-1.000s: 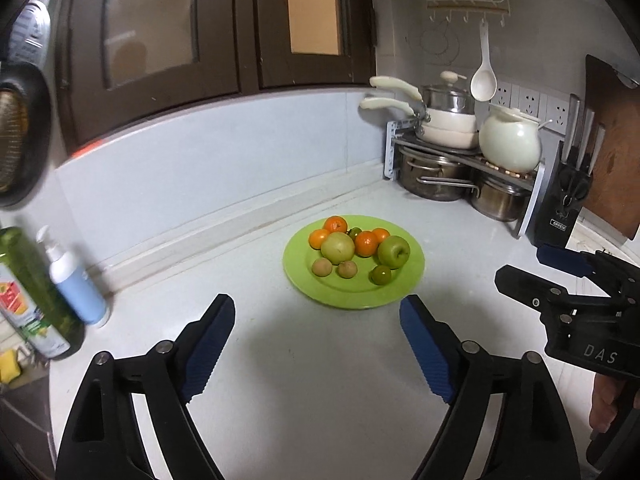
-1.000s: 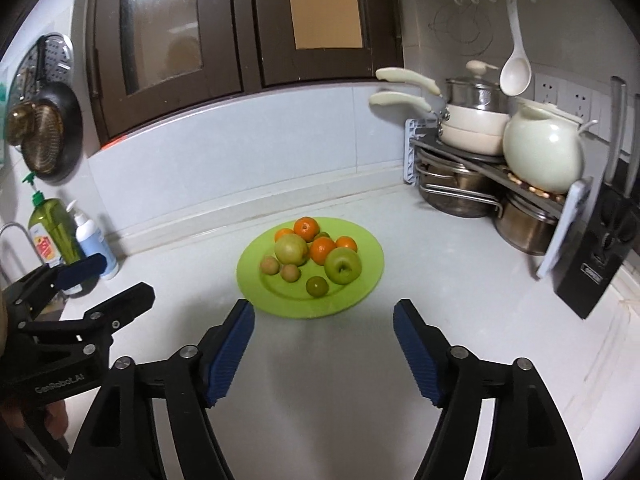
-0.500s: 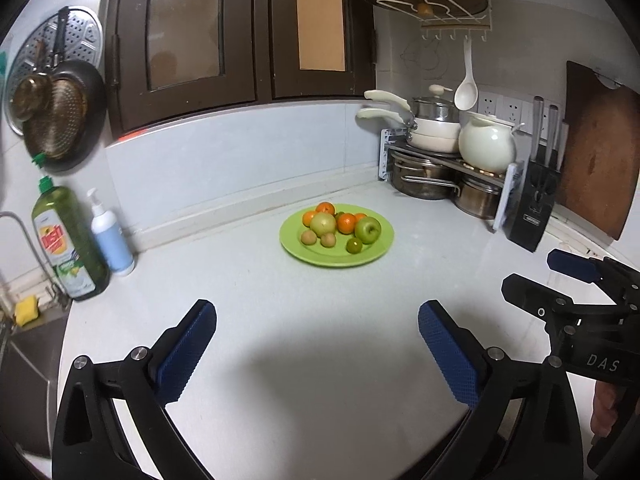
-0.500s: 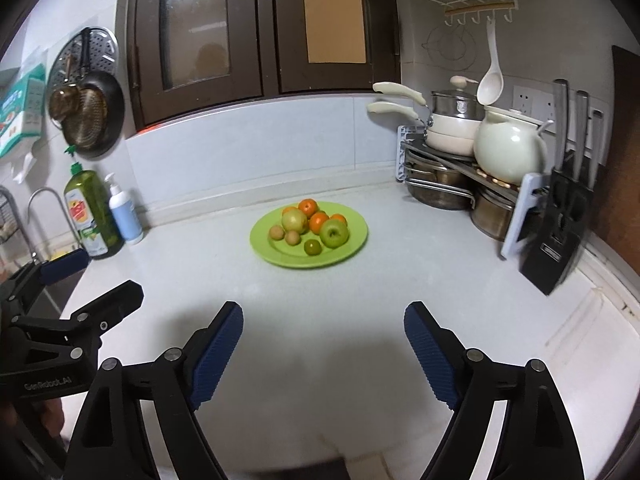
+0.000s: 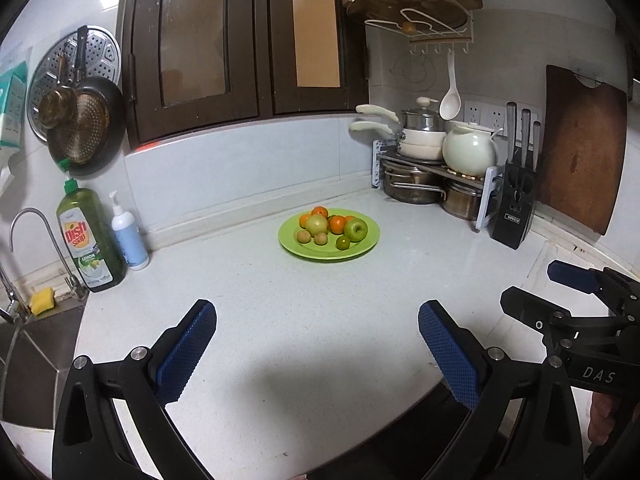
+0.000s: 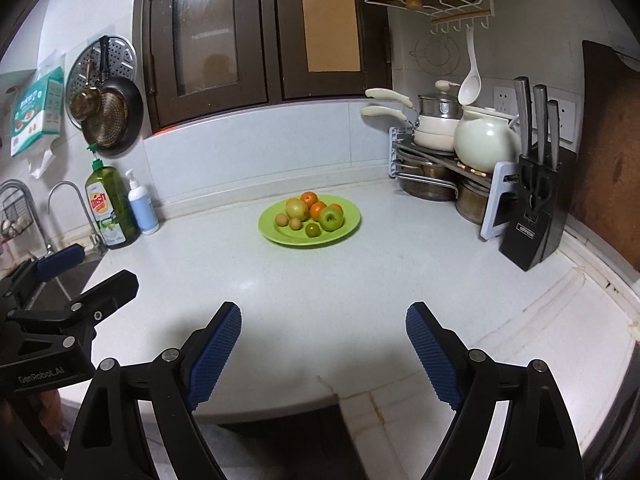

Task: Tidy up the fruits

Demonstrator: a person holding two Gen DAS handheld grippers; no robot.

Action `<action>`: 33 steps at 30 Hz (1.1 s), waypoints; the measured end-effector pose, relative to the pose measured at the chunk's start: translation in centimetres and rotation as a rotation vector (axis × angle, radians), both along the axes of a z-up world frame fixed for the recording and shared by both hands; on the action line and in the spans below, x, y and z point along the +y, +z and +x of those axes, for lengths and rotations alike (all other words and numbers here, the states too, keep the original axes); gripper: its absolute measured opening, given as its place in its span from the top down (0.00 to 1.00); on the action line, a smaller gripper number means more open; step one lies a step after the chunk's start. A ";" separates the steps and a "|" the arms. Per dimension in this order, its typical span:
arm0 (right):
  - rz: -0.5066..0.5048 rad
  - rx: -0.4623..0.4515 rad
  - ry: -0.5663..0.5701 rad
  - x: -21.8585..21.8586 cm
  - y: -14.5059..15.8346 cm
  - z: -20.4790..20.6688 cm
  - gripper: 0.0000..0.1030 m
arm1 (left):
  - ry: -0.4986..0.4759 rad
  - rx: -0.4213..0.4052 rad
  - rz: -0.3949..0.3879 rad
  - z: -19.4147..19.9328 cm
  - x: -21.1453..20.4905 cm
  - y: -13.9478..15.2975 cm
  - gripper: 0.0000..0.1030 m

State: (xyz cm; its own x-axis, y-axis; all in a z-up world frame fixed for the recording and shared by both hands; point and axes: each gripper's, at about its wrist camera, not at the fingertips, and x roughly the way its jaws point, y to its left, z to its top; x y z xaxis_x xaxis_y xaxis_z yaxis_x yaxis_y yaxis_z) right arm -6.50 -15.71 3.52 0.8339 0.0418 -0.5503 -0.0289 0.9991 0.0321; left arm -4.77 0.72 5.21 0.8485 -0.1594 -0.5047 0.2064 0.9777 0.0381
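Note:
A green plate (image 5: 294, 248) stands on the white counter near the back wall and holds several fruits: oranges, a green apple (image 5: 355, 229), a yellowish apple (image 5: 317, 224), small brown fruits and a small dark green one. The plate also shows in the right wrist view (image 6: 352, 224) with the green apple (image 6: 331, 219). My left gripper (image 5: 316, 344) is open and empty, far in front of the plate above the counter. My right gripper (image 6: 323, 340) is open and empty near the counter's front edge. Each gripper shows at the side of the other's view.
A dish soap bottle (image 5: 89, 240) and a white pump bottle (image 5: 128, 236) stand by the sink tap (image 5: 24, 240) at left. A pot rack (image 5: 432, 168), a knife block (image 5: 514, 208) and a wooden cutting board (image 5: 580, 152) stand at the back right.
Both grippers have pulled back and up from the plate, so it looks smaller and farther. Both stay open. The fruits have not moved.

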 end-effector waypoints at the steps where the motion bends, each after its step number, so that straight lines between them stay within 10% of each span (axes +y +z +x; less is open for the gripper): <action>1: -0.001 -0.003 0.002 0.0 0.1 -0.3 0.17 | -0.002 -0.004 -0.001 -0.2 0.0 0.1 0.00; 33: 0.002 -0.015 0.006 -0.3 0.3 -2.2 0.17 | -0.002 -0.025 0.002 -1.9 -0.5 0.7 0.00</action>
